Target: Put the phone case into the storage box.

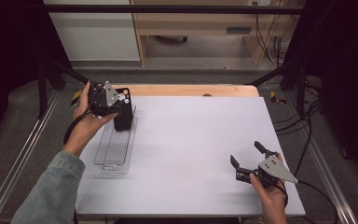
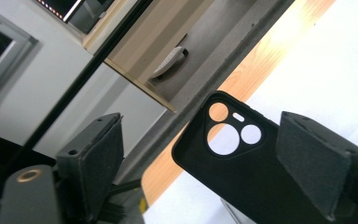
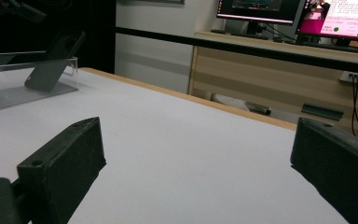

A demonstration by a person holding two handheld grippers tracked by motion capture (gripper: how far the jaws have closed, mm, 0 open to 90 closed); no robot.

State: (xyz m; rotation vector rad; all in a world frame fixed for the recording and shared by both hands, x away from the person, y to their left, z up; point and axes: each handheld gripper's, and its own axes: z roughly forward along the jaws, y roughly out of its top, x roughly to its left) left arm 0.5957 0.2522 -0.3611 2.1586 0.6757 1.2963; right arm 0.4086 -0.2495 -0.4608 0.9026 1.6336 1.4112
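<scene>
My left claw (image 2: 200, 168) is spread wide around the phone case (image 2: 233, 163), now propped in the clear tray (image 1: 114, 149); my right claw (image 1: 248, 158), also released, waits idle.

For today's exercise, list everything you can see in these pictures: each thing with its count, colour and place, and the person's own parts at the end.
Phone case: one, black, propped tilted at the far end of the tray, between the left gripper's jaws.
Tray: one, clear plastic, near the table's left edge.
Table: one, white top with a wooden far edge, centre of the high view.
Monitors: at least two, lit, on a wooden desk beyond the table.
Left gripper: one, black, at the phone case, jaws apart, pads not pressing it.
Right gripper: one, black, open, over the table's near right corner.
Hands: two, left hand with a denim sleeve, right hand.
</scene>
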